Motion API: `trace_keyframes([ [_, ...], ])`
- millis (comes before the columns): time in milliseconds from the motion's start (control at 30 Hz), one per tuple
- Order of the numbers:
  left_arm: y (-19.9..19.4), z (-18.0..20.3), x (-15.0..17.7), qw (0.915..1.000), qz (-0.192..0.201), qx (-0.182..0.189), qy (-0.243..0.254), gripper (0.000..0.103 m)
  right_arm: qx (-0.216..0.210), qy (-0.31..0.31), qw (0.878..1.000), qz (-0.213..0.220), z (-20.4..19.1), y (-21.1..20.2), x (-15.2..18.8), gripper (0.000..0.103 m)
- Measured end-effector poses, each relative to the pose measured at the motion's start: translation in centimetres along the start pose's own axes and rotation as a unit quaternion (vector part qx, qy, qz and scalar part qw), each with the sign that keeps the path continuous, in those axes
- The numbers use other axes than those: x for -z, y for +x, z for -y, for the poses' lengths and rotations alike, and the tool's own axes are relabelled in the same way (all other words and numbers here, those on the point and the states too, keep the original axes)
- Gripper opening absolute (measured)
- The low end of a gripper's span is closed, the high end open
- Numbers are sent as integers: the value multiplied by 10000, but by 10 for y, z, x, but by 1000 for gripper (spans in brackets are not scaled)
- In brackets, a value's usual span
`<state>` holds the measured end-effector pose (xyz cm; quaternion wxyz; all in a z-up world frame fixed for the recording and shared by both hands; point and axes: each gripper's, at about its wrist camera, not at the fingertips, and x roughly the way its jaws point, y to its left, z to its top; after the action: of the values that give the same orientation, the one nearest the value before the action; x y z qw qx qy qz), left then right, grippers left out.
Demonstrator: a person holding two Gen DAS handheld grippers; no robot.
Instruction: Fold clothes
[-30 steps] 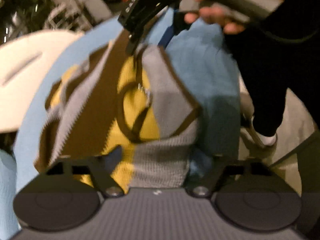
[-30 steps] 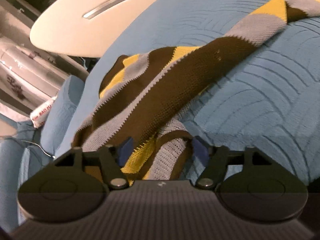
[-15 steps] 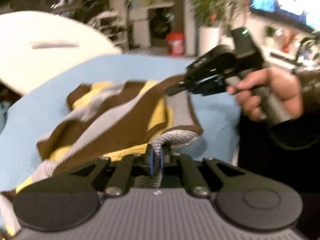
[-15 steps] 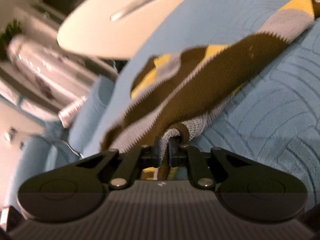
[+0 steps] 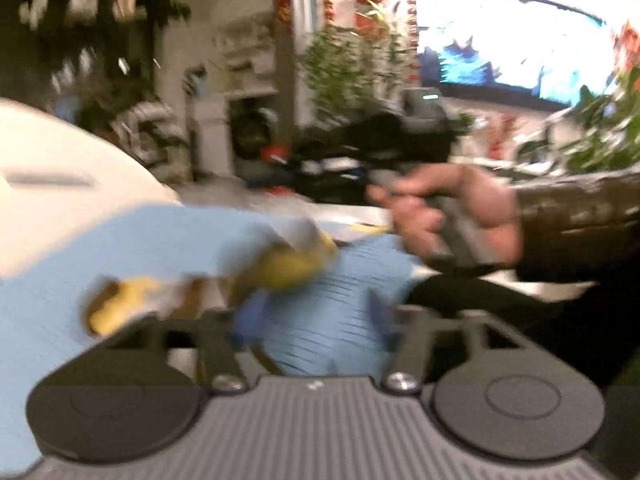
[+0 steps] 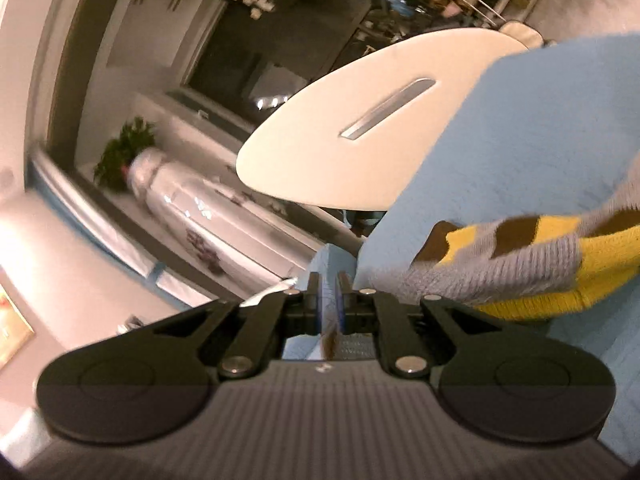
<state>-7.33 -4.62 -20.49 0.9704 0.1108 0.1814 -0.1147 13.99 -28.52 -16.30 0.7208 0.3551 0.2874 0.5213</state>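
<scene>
Left gripper (image 5: 316, 320) fingers now spread, sweater (image 5: 280, 268) released; right gripper (image 6: 329, 304) seemingly still pinching it.

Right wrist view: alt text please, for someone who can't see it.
The right gripper, nearly closed on a scrap of brown fabric, sits beside a brown, yellow and grey sweater on a blue quilt. A white table lies beyond.

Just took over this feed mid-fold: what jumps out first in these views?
The brown, yellow and grey knitted sweater lies bunched on the light blue quilted cover, right of the right tongs, whose pads stand nearly together. In the left wrist view, the left tongs are spread wide over the cover, and a bare hand grips the other tool's handle above.
</scene>
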Motion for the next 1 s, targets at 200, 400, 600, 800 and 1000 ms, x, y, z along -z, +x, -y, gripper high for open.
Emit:
trace_keyframes([
  [200,33,-2,-10,9913,-226,-648,1126,98,553,-234,9972,-452,-5,-1,-2,12],
  [400,67,-9,-3,9869,-768,265,1393,101,1896,-124,9816,211,9,-52,16,85],
  [600,129,24,-1,9601,-1630,847,2108,103,2128,603,9745,376,51,-89,46,86],
  [800,229,45,33,9437,-2631,1184,1619,99,1787,1066,9762,612,71,-91,43,87],
  [1000,270,-15,61,9470,-2986,940,-718,9,1627,1001,9793,671,75,-99,40,87],
])
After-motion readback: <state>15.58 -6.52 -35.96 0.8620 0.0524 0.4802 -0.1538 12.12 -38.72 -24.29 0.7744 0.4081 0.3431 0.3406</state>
